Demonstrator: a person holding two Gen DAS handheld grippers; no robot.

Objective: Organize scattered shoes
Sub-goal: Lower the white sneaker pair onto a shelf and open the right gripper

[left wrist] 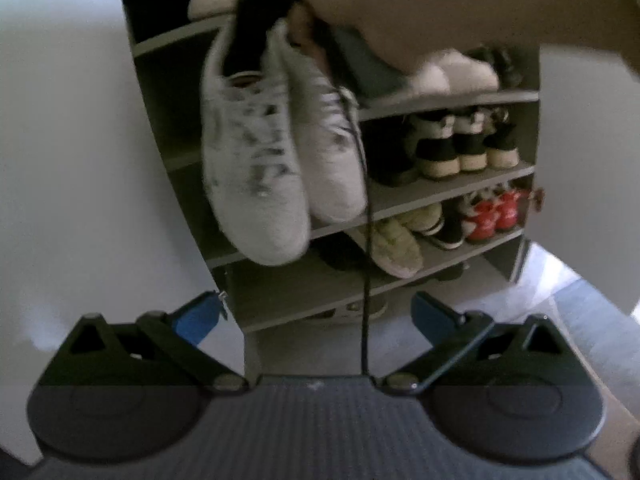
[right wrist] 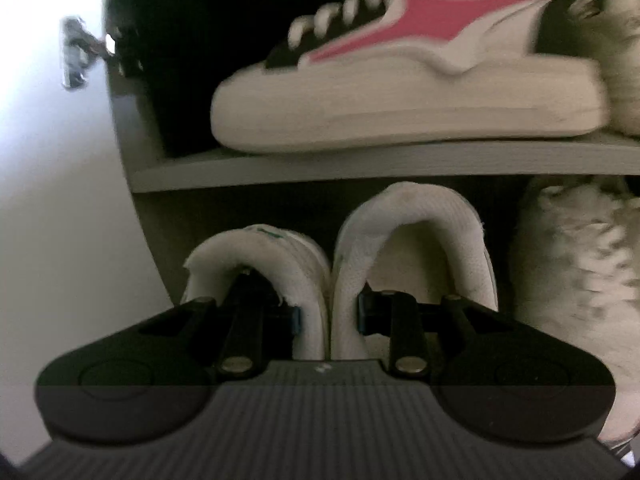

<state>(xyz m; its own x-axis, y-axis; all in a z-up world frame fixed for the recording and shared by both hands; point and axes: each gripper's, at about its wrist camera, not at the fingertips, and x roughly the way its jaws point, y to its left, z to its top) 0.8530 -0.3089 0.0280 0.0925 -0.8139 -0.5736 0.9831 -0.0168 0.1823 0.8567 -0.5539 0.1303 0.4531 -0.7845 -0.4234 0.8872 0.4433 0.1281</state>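
The tall grey open-fronted shoe rack [left wrist: 452, 102] fills the space ahead of both tongs, its boards crowded, so the step in hand reads as carrying the pair of white lace-up trainers [left wrist: 276, 152] to a free bay. The right tongs [right wrist: 328, 314] are clamped on that pair, one finger inside each heel opening and the two inner collar walls squeezed between them; in the left wrist view the shoes dangle toes-down from the person's forearm [left wrist: 460, 8], in front of the rack and well above the left tongs [left wrist: 316, 320], whose blue-tipped fingers stand apart with nothing between them. To do this well, I judge, tip the toes forward before entry and slide them in flat, keeping the squeeze until the soles sit on a board. Straight ahead of the right tongs the gap seems free; above it sits a white platform sneaker with a pink stripe [right wrist: 404, 76], and to the right a fluffy white slipper [right wrist: 576, 280] leaves little sideways room. A thin black cord [left wrist: 365, 280] hangs between the left fingers and could snag.
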